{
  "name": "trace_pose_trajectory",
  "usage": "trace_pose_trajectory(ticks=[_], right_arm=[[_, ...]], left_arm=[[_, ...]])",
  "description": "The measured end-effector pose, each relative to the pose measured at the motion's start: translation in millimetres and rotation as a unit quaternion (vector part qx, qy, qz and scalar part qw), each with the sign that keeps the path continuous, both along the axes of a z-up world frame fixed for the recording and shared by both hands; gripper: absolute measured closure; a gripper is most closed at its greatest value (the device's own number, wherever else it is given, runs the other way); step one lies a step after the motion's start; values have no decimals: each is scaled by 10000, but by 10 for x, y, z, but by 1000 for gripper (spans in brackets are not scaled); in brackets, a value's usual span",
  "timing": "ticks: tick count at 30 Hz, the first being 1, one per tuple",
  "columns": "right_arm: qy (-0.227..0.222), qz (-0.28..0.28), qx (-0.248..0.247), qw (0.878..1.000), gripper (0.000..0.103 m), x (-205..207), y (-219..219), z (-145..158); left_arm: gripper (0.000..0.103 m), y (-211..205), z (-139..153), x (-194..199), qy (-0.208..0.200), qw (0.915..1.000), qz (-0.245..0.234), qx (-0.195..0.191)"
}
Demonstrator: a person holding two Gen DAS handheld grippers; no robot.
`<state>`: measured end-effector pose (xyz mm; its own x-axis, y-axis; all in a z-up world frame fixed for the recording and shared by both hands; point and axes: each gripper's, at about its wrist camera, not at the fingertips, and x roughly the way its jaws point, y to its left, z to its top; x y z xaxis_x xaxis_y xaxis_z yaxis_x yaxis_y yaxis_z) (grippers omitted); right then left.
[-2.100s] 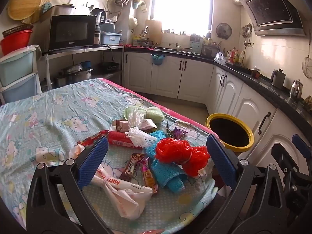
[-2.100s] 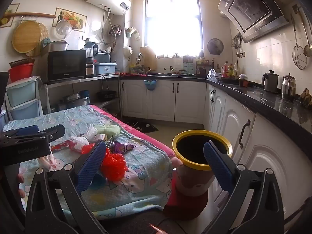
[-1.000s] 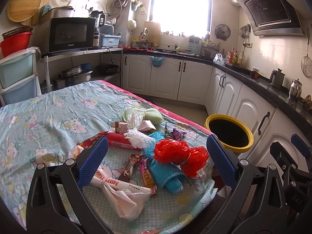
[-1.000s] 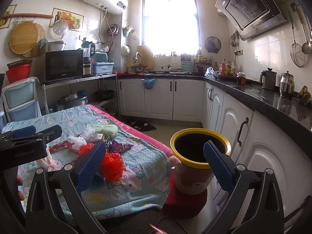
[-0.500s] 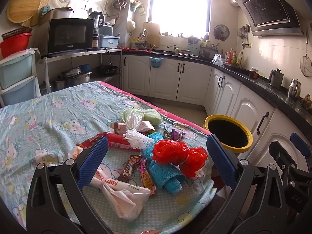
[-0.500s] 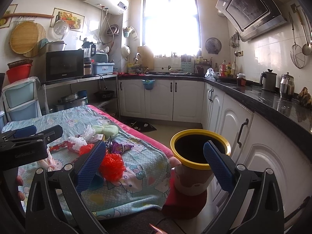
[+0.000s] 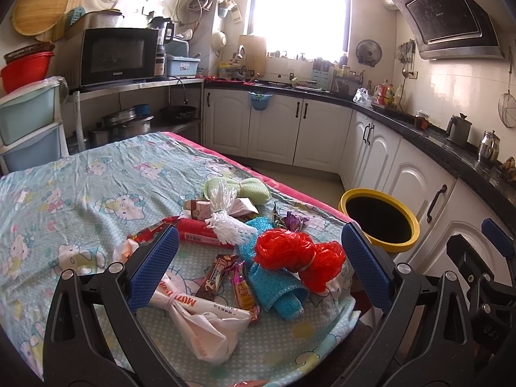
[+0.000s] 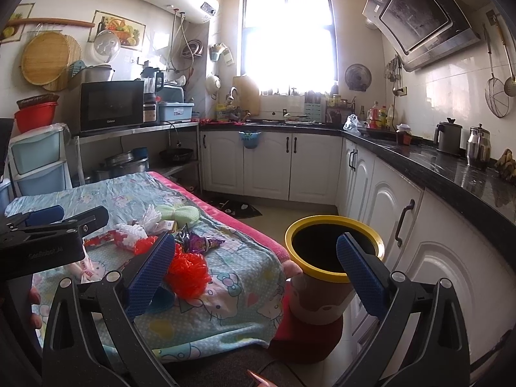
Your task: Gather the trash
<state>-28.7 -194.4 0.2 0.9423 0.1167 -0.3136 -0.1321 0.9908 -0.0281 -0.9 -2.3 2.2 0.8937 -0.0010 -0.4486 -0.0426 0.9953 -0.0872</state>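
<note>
The trash lies in a loose heap at the near right corner of the table (image 7: 80, 193), on a pale blue cartoon-cat cloth: a red mesh bundle (image 7: 298, 254) tied at its middle rests on a rolled blue mesh sleeve (image 7: 277, 287), with two dark snack wrappers (image 7: 230, 275) touching that sleeve's left side and a knotted white plastic bag (image 7: 196, 319) printed with red letters nearest the camera. Farther back sit a white foam net (image 7: 225, 222), a red packet (image 7: 200, 233) lying flat beside it, a small brown carton (image 7: 196, 209), a pale green mesh pad (image 7: 238, 188) and a crumpled purple wrapper (image 7: 293, 221). The left gripper (image 7: 258, 267) hovers above this heap with its blue-padded jaws spread wide, empty, the pile framed between them. Off the table's right edge, just beside the corner, stands the yellow-rimmed bin (image 8: 333, 246) — dark inside, resting on a red stool (image 8: 306, 338). The right gripper (image 8: 256, 272) is likewise wide apart and holds nothing; its left pad overlaps the red mesh bundle (image 8: 188, 272) in view and its right pad overlaps the bin's mouth. Around all this runs the kitchen — white cabinets (image 8: 267, 167) under a black counter (image 8: 451, 174), a microwave (image 7: 119, 56) on a shelf at far left, and a bright window (image 8: 287, 32) at the far wall.
</note>
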Motion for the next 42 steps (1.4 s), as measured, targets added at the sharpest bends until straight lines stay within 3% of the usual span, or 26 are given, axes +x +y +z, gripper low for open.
trace_pose_trajectory(ticks=[14, 24, 33, 42], right_arm=[[121, 290, -220, 9993, 6, 158, 92, -51], [579, 1091, -495, 9911, 6, 454, 434, -136], [1156, 1789, -836, 9735, 6, 908, 739, -297], [1737, 2465, -1142, 9466, 6, 1313, 889, -604]], left_arm=[[10, 116, -79, 51, 119, 9998, 127, -90], [10, 596, -98, 168, 322, 9956, 788, -395], [10, 1190, -269, 261, 928, 9799, 1589, -770], [10, 1345, -705, 480, 1843, 9598, 1417, -1574]])
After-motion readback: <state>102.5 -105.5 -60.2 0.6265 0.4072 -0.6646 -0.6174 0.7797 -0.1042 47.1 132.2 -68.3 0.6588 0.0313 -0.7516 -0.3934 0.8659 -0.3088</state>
